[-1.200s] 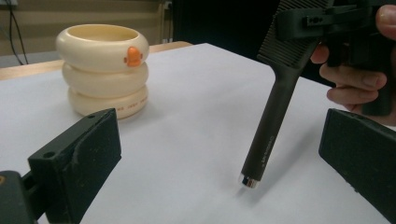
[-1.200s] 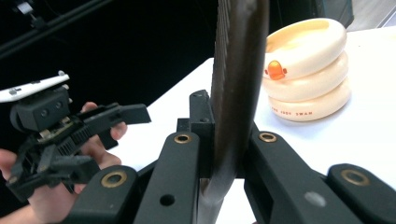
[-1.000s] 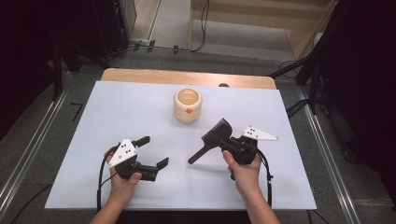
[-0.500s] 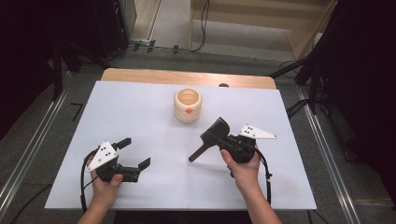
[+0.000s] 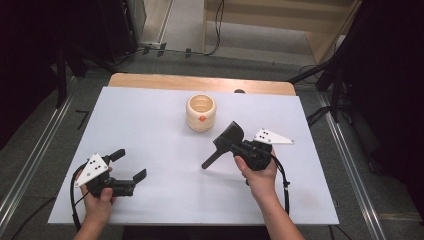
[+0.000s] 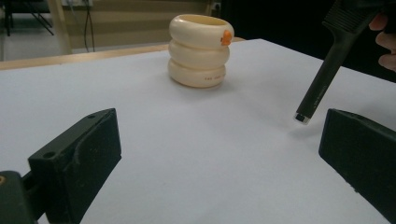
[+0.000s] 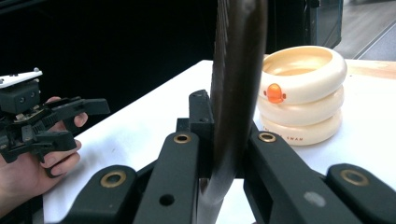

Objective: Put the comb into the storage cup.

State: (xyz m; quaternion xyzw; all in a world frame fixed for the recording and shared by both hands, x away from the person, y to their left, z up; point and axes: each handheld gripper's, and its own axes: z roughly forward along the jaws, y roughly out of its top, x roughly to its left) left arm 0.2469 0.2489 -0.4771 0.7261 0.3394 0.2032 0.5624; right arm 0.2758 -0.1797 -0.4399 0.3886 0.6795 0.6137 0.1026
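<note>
Jaws of the right gripper (image 5: 235,145) clamped on a black brush (image 5: 222,145), held near its bristle head; jaws of the left gripper (image 5: 131,164) spread wide, nothing between them. Landmark: the cream ringed holder (image 5: 200,113), standing upright toward the far middle of the white table (image 5: 150,115). Nearest the person, the left gripper sits well short and left of the holder, resting low by the table's near edge. Further in, the right gripper is just short and right of the holder, clearly the nearer of the two. Brush long axis runs on a slant: bristle end toward the holder, handle tip pointing back and down to the table, away from the holder's open mouth. Judgement: the handle would need swinging round before it can drop in. The left gripper view shows the handle tip (image 6: 303,116) hovering just clear of the table surface; the right gripper view shows the brush (image 7: 236,93) edge-on between the jaws, with the holder (image 7: 301,93) and its orange mark close beyond.
</note>
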